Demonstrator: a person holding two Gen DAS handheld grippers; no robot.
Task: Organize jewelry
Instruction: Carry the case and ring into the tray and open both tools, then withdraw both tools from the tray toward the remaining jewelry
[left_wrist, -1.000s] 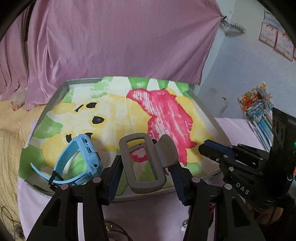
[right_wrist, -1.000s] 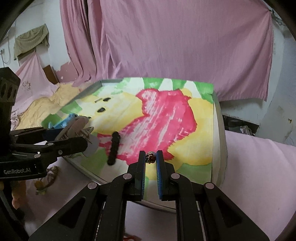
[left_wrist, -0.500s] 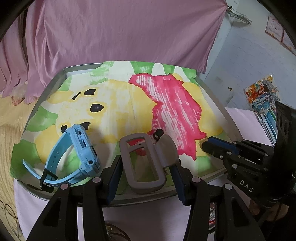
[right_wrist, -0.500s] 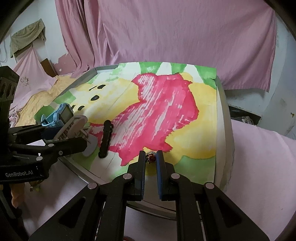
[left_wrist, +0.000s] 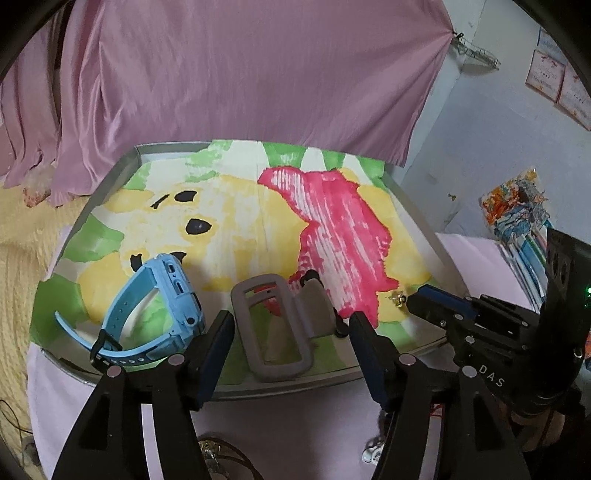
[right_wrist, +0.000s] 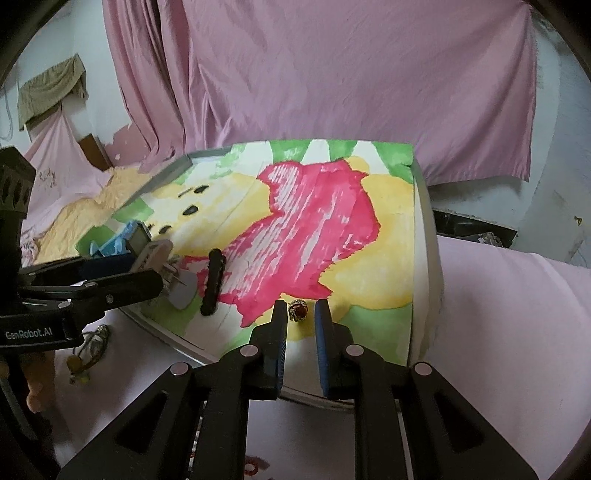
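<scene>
A metal tray (left_wrist: 295, 384) lined with a yellow, pink and green picture sits on pink cloth. A grey watch band (left_wrist: 273, 325) lies on its near edge, between the spread fingers of my open left gripper (left_wrist: 290, 325), which do not grip it. A blue watch (left_wrist: 162, 306) rests just left of it. A small ring with a red stone (right_wrist: 298, 309) lies on the tray (right_wrist: 424, 221) in the gap of my open right gripper (right_wrist: 300, 314). The left wrist view also shows the ring (left_wrist: 399, 298) just ahead of the right gripper (left_wrist: 424, 301).
A black strap (right_wrist: 214, 280) lies on the tray beside the grey band. Loose jewellery (right_wrist: 88, 343) lies on the pink cloth below the tray's near rim. Books (left_wrist: 524, 221) are stacked to the right. A pink curtain (left_wrist: 258, 74) hangs behind the tray.
The right gripper's fingers have parted and the ring now lies free on the tray. The left gripper's fingers have spread off the grey band. Both grippers came lower over the tray.
</scene>
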